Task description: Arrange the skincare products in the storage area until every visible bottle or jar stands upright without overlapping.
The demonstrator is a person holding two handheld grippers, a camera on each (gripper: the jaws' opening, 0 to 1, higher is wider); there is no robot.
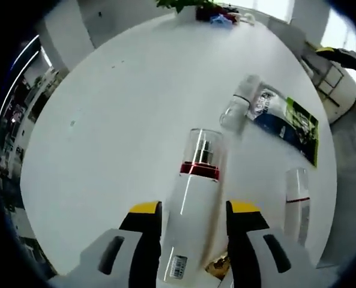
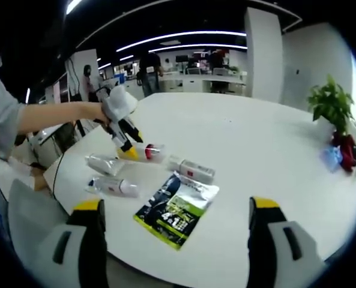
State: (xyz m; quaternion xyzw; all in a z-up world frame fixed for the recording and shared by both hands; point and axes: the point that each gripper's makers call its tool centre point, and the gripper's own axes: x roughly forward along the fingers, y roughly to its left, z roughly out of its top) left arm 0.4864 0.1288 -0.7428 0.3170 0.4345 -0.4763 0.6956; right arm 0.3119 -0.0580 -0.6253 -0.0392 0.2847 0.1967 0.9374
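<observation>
A white bottle (image 1: 196, 210) with a red band and a clear cap lies between the jaws of my left gripper (image 1: 194, 210), which is shut on it. From the right gripper view the left gripper (image 2: 126, 141) holds the same bottle (image 2: 150, 151) low over the white table (image 2: 256, 138). A clear-capped bottle (image 1: 238, 108) lies beside a blue and green pouch (image 1: 286, 123). A further bottle (image 1: 298, 204) lies at the right. My right gripper (image 2: 174, 207) hangs open above the pouch (image 2: 178, 207), holding nothing. Bottles (image 2: 190, 169) (image 2: 114, 187) and a tube (image 2: 105, 163) lie flat.
A potted plant (image 2: 331, 102) and red and blue items (image 2: 346, 150) stand at the table's far side. A person's arm (image 2: 51, 117) reaches in from the left. The table edge (image 2: 105, 240) runs close under my right gripper. Desks and people fill the office behind.
</observation>
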